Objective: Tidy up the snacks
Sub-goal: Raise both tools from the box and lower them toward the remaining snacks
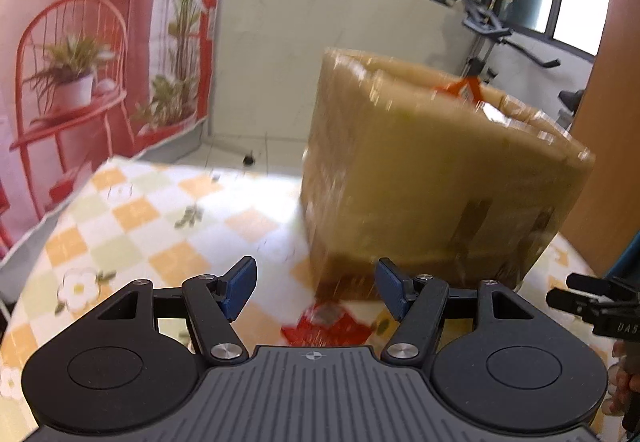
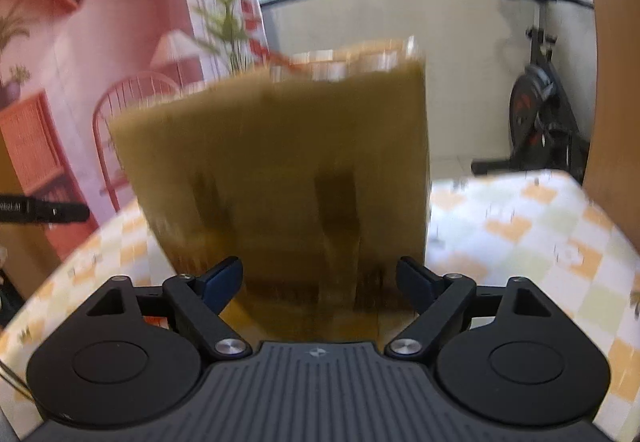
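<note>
The cardboard box (image 1: 436,169) stands upright on the table (image 1: 132,217), which carries a checkered cloth; its image is motion-blurred. A red packet (image 1: 326,328) lies on the cloth just in front of the box. The left gripper (image 1: 316,292) has its jaws apart and empty, near the box's lower corner. The right gripper (image 2: 319,284) faces the box's broad side, jaws spread, nothing clamped.
</note>
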The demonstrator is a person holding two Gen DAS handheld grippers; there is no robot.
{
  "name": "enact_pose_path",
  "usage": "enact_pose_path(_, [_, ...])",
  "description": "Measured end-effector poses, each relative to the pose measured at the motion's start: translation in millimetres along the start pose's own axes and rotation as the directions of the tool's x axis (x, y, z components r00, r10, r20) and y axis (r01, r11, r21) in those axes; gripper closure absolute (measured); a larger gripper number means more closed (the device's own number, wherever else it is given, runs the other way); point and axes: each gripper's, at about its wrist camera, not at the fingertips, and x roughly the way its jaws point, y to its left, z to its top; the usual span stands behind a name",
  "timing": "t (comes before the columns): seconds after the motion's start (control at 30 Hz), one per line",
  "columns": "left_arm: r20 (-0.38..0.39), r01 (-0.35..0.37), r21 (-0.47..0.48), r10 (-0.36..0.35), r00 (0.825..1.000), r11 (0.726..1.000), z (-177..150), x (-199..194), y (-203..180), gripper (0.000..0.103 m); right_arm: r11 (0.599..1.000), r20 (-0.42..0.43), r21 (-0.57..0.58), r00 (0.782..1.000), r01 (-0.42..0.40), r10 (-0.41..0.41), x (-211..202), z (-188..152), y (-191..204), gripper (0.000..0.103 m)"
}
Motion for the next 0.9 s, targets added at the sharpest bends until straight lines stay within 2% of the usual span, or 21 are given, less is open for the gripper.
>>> enact_pose_path(0.1, [-0.027, -0.003, -0.022, 0.002, 1.0, 1.0, -14.5, 4.7, 5.5, 0.035, 1.0, -0.052, -0.009, 0.999, 0.005, -0.005, 6.4, -19.8, 2.2, 0.022])
enact_pose_path(0.17, [-0.044, -0.007, -0.031, 0.006, 0.999, 0.999, -23.4, 7.8, 7.5, 0.035, 1.0, -0.087, -0.011, 0.996, 0.0, -0.001, 9.7, -35.0, 3.5, 0.029])
enact_pose_path(0.43, [-0.108, -0.013, -0.048, 0.008, 0.994, 0.999, -60.3, 14.6, -0.6, 0.035, 0.993, -0.193, -0.118, 0.981, -0.007, -0.016, 13.7, -74.8, 11.5, 0.032])
enact_pose_path(0.57, [-0.119, -0.018, -0.061, 0.011, 0.993, 0.998, -72.7, 17.0, -1.2, 0.035, 0.972, -0.21, -0.235, 0.977, -0.006, -0.045, 10.4, -83.5, 18.1, 0.032])
enact_pose_path(0.7, [-0.13, -0.018, -0.094, 0.006, 0.991, 0.995, -83.4, 16.0, -1.9, 0.035, 0.967, -0.241, -0.251, 0.97, -0.03, -0.033, 15.6, -86.5, 15.4, 0.032])
enact_pose_path(0.9, [-0.14, -0.032, -0.141, 0.012, 0.99, 0.99, -96.0, 14.7, 0.2, 0.035, 0.954, -0.245, -0.297, 0.969, -0.042, -0.034, 25.5, -81.3, 23.5, 0.032])
